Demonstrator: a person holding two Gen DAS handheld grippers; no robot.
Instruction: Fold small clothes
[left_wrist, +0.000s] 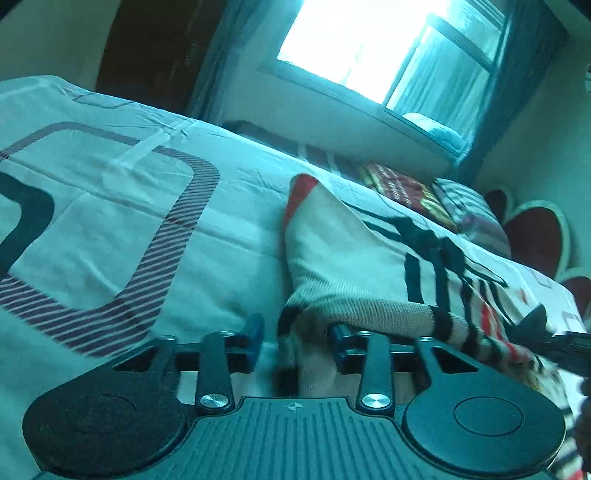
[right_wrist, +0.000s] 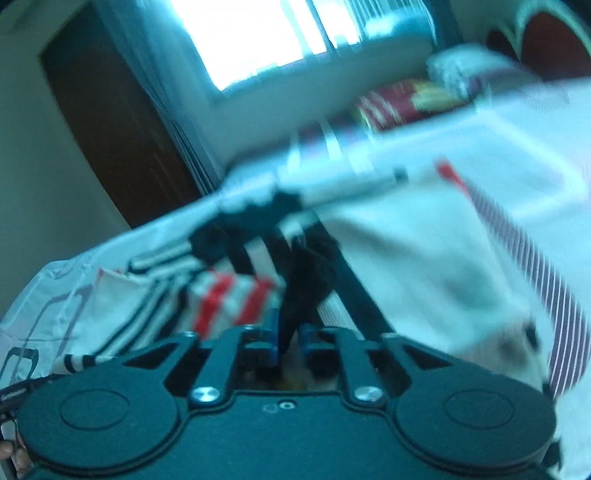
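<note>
Cream knit garment (left_wrist: 332, 254) with black and red stripes, spread over the patterned bedsheet (left_wrist: 110, 206), straight ahead of the left gripper (left_wrist: 295, 334) and reaching in between its blue pads. Left jaws released, set wide apart, a striped cuff edge lying in the gap, not pinched. Left gripper low and level, just above the sheet, aimed along the bed.

Right gripper (right_wrist: 287, 338) tilted, view blurred. Right jaws clenched on a dark fold of the garment (right_wrist: 306, 273), cloth rising lifted from between the narrow gap.

Past the left jaws, pillows (left_wrist: 436, 199) near the headboard (left_wrist: 535, 236). Above, bright window (left_wrist: 388, 40). Far left of both jaws, dark wooden door (right_wrist: 110, 140).
</note>
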